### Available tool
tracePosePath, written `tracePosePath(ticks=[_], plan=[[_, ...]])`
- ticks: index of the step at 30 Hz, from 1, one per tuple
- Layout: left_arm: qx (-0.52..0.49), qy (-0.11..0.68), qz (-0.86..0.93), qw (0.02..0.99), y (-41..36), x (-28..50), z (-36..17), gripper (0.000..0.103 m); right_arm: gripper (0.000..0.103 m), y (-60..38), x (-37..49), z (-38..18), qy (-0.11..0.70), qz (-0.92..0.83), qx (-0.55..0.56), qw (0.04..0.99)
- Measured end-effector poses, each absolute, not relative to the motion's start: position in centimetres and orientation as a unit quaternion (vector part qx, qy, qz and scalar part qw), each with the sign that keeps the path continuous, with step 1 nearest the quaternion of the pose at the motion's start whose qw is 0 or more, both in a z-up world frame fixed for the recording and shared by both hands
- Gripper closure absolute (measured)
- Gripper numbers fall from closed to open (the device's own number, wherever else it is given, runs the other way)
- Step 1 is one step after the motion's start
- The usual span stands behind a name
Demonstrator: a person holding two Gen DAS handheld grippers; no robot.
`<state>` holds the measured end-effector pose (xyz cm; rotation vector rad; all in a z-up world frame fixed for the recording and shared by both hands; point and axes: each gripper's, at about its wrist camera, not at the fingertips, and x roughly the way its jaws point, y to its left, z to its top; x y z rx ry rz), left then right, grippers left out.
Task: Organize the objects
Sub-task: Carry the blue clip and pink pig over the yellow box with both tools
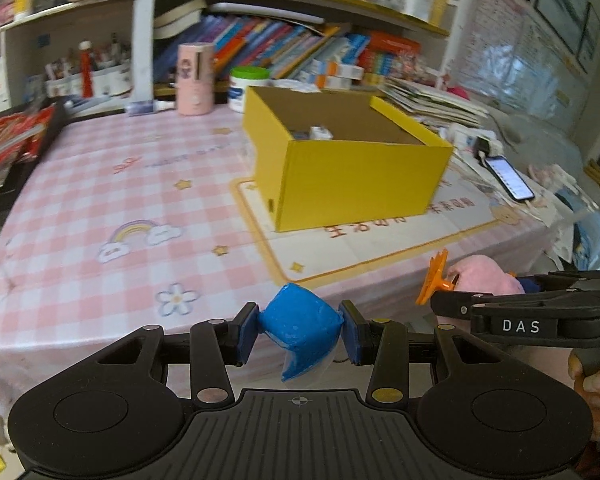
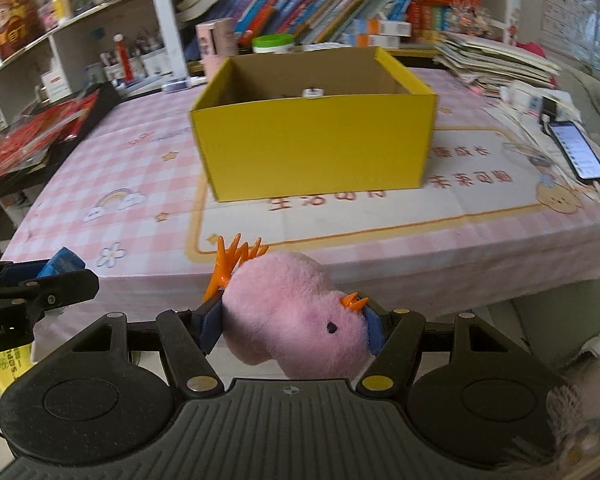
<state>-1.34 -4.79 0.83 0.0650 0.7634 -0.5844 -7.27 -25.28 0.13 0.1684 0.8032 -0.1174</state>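
- Left gripper (image 1: 300, 330): closed on a blue packet (image 1: 298, 326), crinkled wrapper pinched at both ends between the 2 blue pads (image 1: 247, 330); held in the air off the near edge of the worktop (image 1: 100, 184)
- Right gripper (image 2: 294, 326): closed on a pink plush chick (image 2: 296, 320), orange beak and 1 dark eye facing the camera, orange feet sticking up at its left end; also held just off the near edge of the worktop
- In the left wrist view the right gripper shows at the right edge with the plush chick and its orange feet; in the right wrist view the left gripper and a bit of the blue packet show at the left edge; the 2 grippers are side by side, near each other, not touching
- Yellow box (image 1: 340, 160): open-topped cardboard, standing on a cream mat with orange border (image 1: 360, 248) on the pink checked cloth, beyond both grippers; a small white item (image 1: 320, 133) lies inside, detail too small to tell
- Phone (image 1: 510, 178): screen lit, lying right of the box near paper stacks
- Pink cylinder (image 1: 195, 78) and white jar with green lid (image 1: 247, 88) stand behind the box, before a shelf of books (image 1: 284, 44)
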Motion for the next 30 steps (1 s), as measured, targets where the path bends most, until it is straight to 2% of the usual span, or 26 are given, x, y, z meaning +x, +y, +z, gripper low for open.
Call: tracePosePath(ticks=[15, 30], plan=[[0.058, 0.333, -0.287, 0.896, -9.3, 1.4, 2.5, 0.062, 0.039, -29.8, -4.3, 1.2, 0.371, -0.068, 0.088, 0.922], [0.057, 0.263, -0.283, 0.921, -17.1, 8.5, 5.5, 0.062, 0.039, -36.1, 4.7, 6.1, 0.260, -0.049, 0.069, 0.962]])
